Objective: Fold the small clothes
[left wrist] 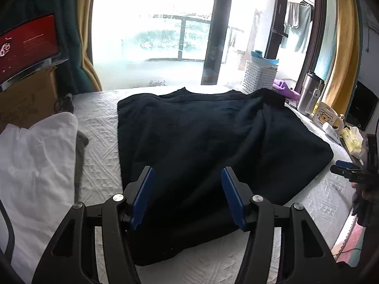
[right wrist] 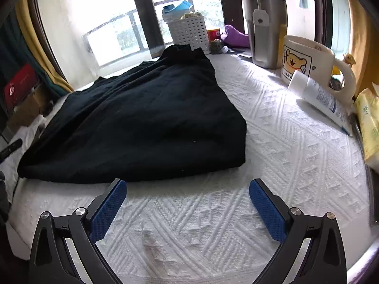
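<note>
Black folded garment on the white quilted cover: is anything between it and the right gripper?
Nothing visible. Only bare white quilted cover lies between the open right gripper and the black folded garment.

One black garment (left wrist: 201, 146), one mug (right wrist: 308, 59), one tumbler (right wrist: 265, 28), one basket (right wrist: 189, 32).

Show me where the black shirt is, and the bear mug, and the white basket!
black shirt (left wrist: 201, 142): left wrist view, middle of the folded cloth.
bear mug (right wrist: 305, 59): right wrist view, on its front wall beside the bear picture.
white basket (right wrist: 189, 33): right wrist view, on its holed front wall.
</note>
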A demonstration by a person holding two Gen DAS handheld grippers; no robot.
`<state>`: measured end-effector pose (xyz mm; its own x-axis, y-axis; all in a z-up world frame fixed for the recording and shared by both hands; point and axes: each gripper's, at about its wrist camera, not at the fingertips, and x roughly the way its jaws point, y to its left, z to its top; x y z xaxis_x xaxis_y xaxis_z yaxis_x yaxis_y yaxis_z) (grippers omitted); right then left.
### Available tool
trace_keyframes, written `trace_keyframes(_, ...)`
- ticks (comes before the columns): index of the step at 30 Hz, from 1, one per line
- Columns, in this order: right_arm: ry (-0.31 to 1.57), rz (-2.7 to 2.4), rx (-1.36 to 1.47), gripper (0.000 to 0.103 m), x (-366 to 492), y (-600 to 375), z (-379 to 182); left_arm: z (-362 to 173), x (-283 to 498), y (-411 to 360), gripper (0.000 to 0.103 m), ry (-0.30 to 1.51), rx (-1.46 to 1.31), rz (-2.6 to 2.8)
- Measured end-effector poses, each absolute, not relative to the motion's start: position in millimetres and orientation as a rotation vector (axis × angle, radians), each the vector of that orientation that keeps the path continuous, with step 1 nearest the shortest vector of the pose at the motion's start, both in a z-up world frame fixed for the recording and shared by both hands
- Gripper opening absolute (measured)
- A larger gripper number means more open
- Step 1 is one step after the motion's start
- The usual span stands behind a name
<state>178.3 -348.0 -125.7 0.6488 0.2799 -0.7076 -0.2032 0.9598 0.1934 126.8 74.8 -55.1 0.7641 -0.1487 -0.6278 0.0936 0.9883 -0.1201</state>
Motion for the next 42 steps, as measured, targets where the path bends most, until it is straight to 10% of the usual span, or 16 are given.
trace_keyframes(36,0.888,0.377,0.44,0.103,311,-313,-114,-60,143,151,0.059,0.76,-0.221,0.014)
trace_keyframes(37,0.886,0.384,0.446,0.1,313,-312,-113,-59,145,151,0.059,0.765,-0.222,0.015)
trace_keyframes(40,0.901,0.418,0.426,0.034,321,-304,-112,-57,150,150,0.059,0.775,-0.208,0.001)
trace_keyframes(42,0.907,0.419,0.408,0.031,324,-301,-114,-56,155,150,0.059,0.779,-0.198,-0.009)
